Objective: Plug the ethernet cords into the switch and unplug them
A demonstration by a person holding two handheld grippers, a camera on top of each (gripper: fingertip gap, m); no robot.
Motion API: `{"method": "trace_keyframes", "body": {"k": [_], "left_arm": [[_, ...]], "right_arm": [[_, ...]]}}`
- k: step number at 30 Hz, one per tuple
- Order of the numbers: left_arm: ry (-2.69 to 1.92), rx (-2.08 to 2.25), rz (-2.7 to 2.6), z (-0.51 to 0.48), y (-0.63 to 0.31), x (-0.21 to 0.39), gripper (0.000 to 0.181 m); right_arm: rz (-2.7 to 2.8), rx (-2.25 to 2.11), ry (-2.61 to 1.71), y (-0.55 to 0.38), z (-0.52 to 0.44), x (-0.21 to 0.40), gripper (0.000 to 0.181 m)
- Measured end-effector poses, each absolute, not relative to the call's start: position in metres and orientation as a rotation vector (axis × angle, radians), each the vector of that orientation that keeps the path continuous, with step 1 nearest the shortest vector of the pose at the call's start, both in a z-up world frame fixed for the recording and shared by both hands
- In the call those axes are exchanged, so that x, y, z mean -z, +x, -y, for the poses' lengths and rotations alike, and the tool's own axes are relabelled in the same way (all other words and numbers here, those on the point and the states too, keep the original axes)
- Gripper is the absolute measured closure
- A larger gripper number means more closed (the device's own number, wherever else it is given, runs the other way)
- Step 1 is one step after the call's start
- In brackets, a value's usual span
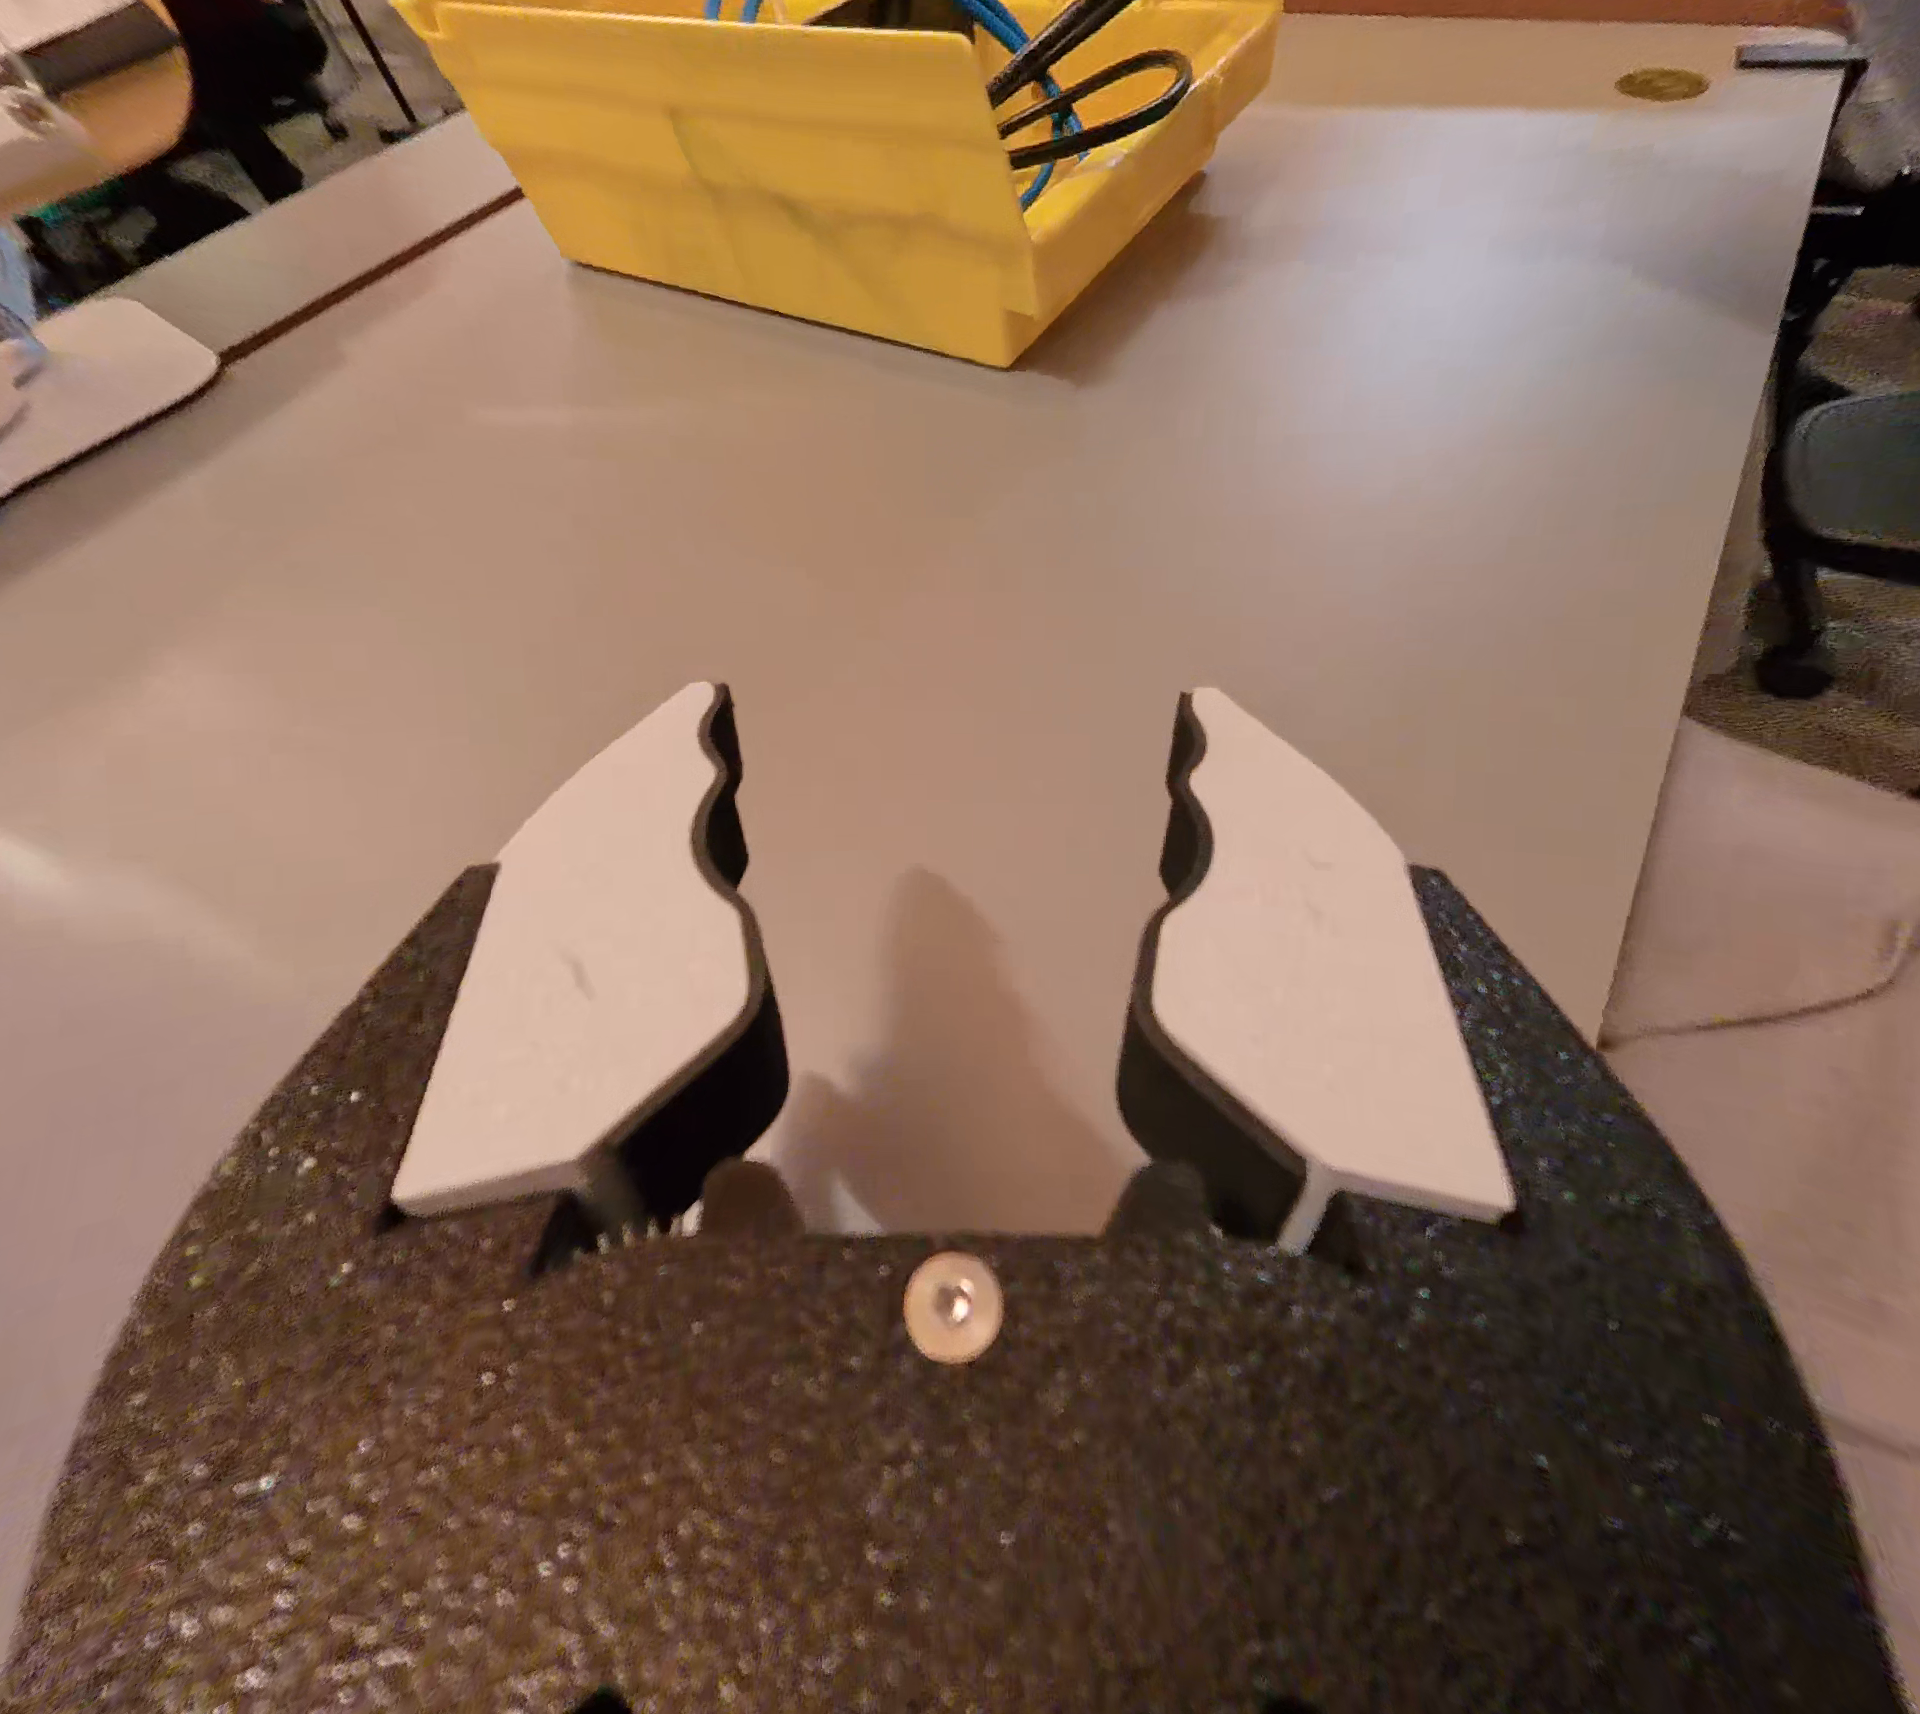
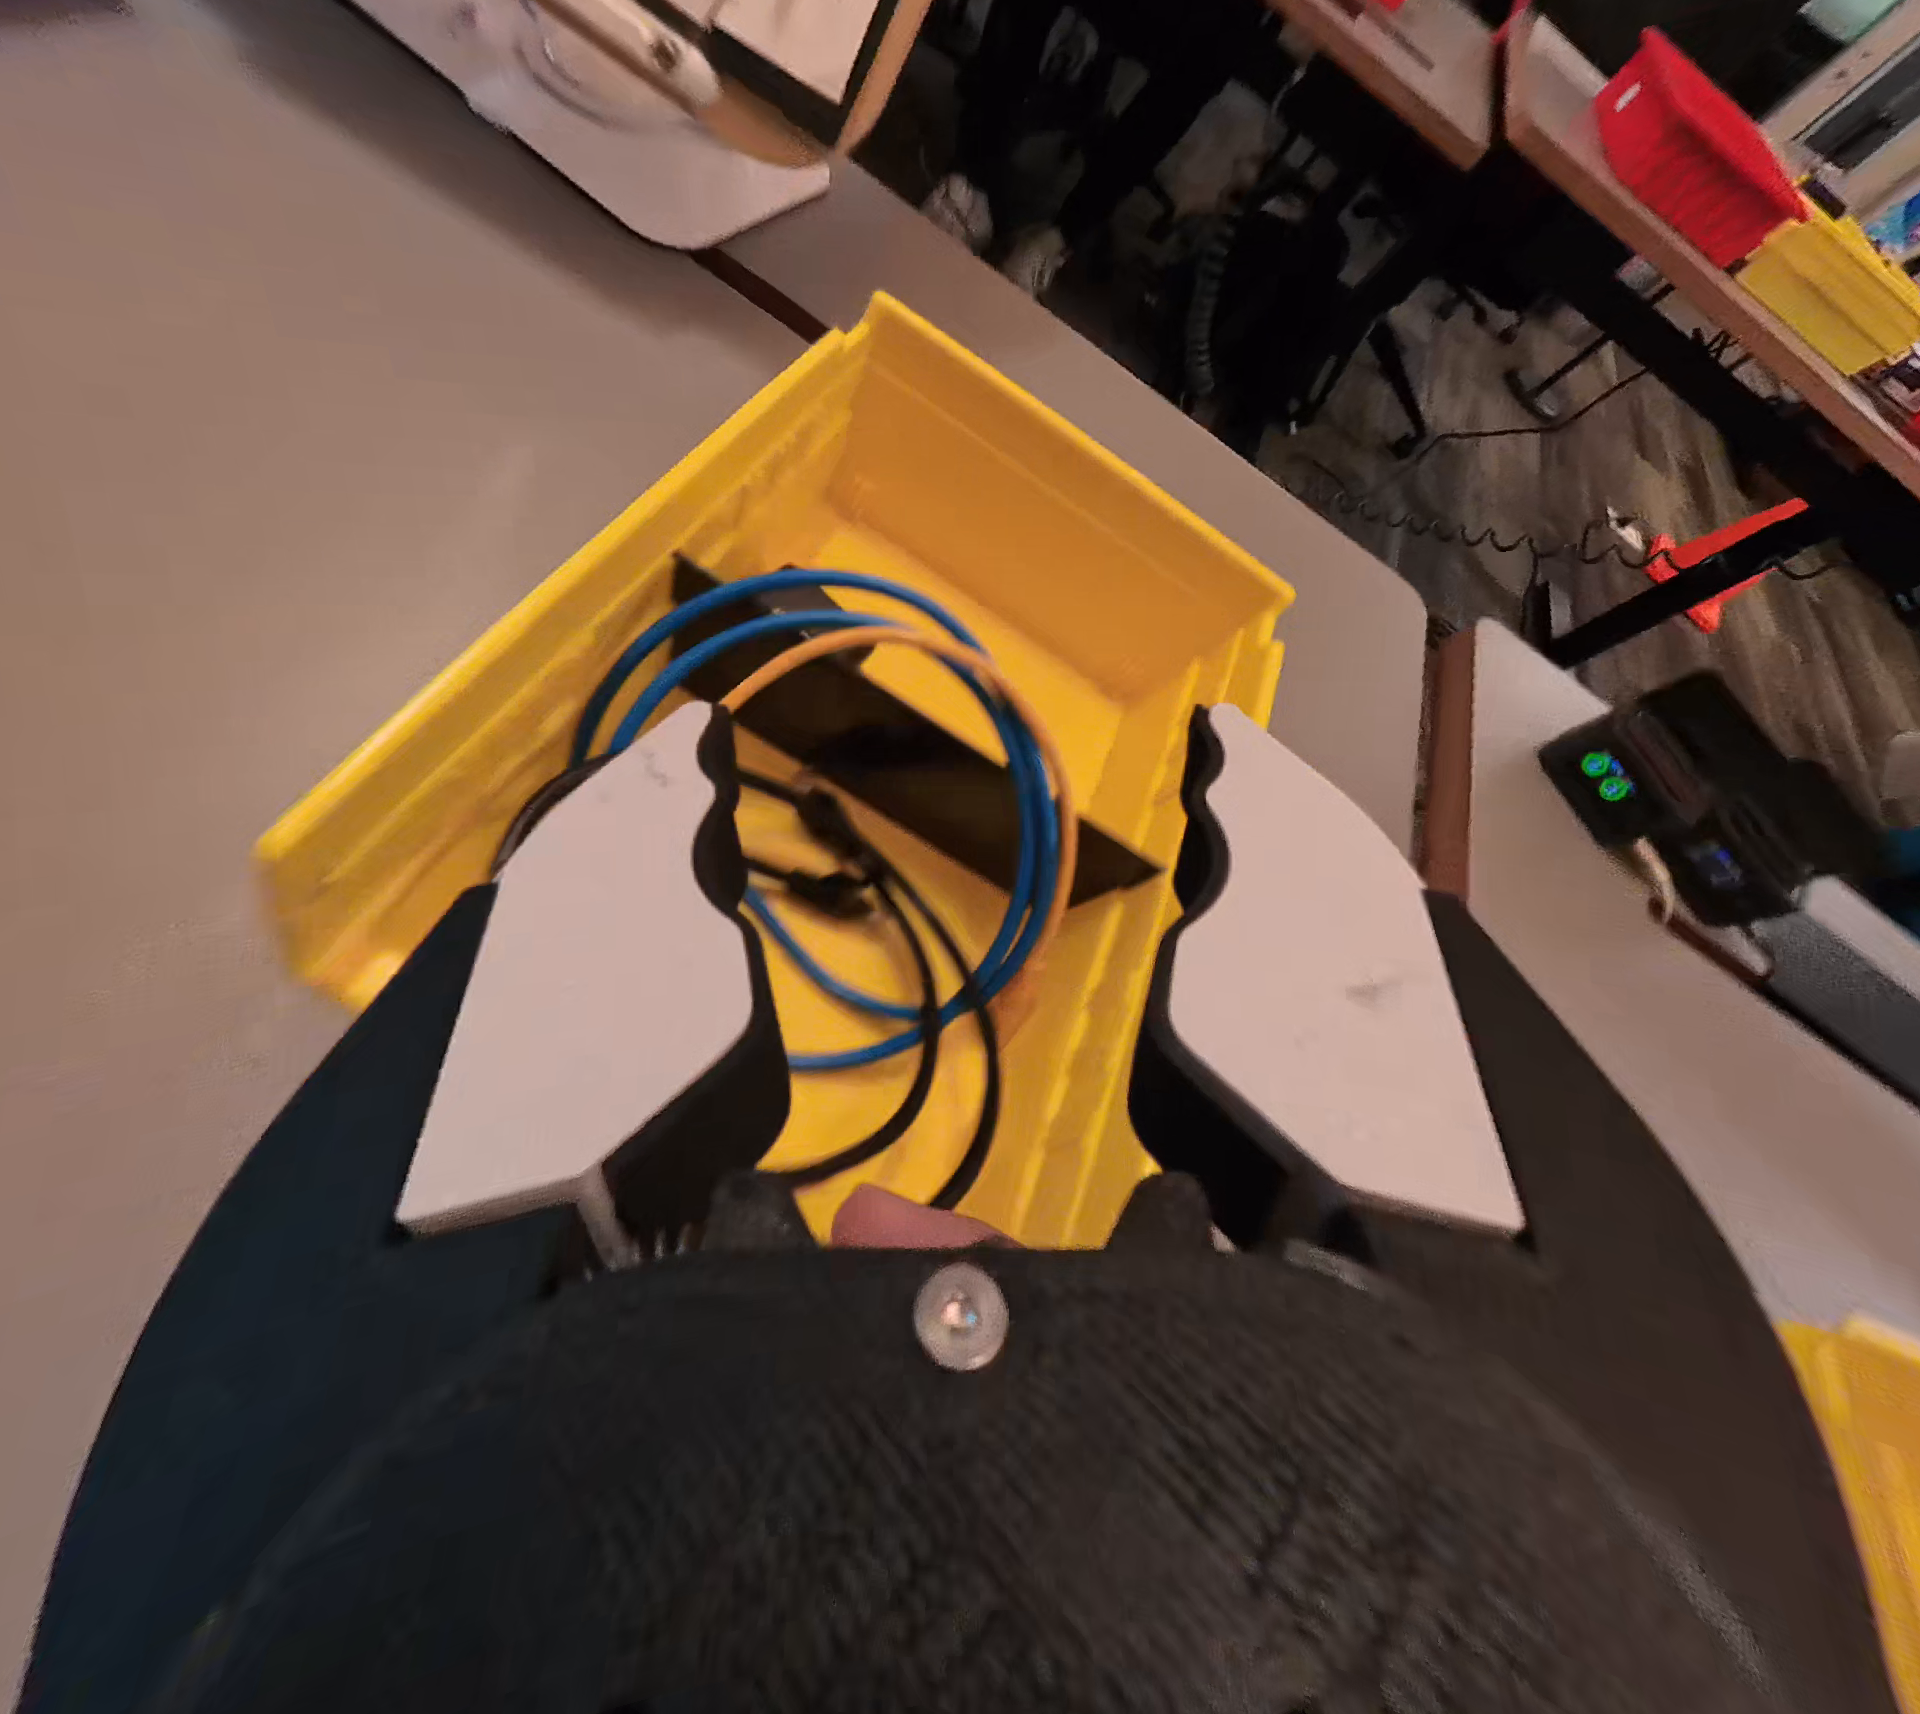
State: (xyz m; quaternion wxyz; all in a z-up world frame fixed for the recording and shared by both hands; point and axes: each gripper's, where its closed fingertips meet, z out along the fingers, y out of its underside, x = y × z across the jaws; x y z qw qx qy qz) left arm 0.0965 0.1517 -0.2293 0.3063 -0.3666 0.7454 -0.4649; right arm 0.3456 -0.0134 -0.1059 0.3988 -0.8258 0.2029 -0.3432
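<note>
three cords [image 2: 1023, 843], one bin [image 2: 997, 521] – two claws [image 1: 951, 719]

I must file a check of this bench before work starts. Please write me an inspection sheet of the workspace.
Surface: grey table, bare in front of the left tongs.
Job's things: blue cord, orange cord and black cords coiled in the yellow bin; switch not identified.
Clutter: nothing seen.
Grippers: left tongs open, empty, over the table; right tongs open, empty, above the bin.
Cables: black loops poke over the bin's rim.
Surroundings: red bins, other desks, a chair.
</note>
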Motion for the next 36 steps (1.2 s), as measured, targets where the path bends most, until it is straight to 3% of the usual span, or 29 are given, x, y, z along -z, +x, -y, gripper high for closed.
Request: {"method": "trace_keyframes", "body": {"k": [10, 13, 20, 22, 23, 29, 36], "left_arm": [[-1.224, 1.136, -2.001, -0.056, 0.211, 0.212, 0.103], [-1.197, 1.074, -1.992, -0.035, 0.246, 0.210, 0.121], [-1.343, 0.770, -1.859, -0.057, 0.302, 0.226, 0.113], [-1.363, 0.830, -1.805, -0.064, 0.309, 0.220, 0.152], [-1.344, 0.816, -1.767, -0.074, 0.311, 0.216, 0.162], [-1.267, 0.893, -1.758, -0.139, 0.279, 0.215, 0.175], [-1.265, 0.932, -1.839, -0.235, 0.142, 0.215, 0.176]], "right_arm": [[-0.610, 0.895, -1.983, 0.291, 0.065, 0.117, 0.097], [-0.588, 0.862, -1.945, 0.286, 0.067, 0.107, 0.097], [-0.633, 0.820, -1.858, 0.291, 0.096, 0.097, 0.098], [-0.626, 0.791, -1.820, 0.289, 0.095, 0.092, 0.100], [-0.618, 0.782, -1.809, 0.288, 0.094, 0.090, 0.101], [-0.554, 0.811, -1.842, 0.282, 0.084, 0.088, 0.101], [-0.475, 0.677, -1.798, 0.264, 0.033, 0.082, 0.097]]}}
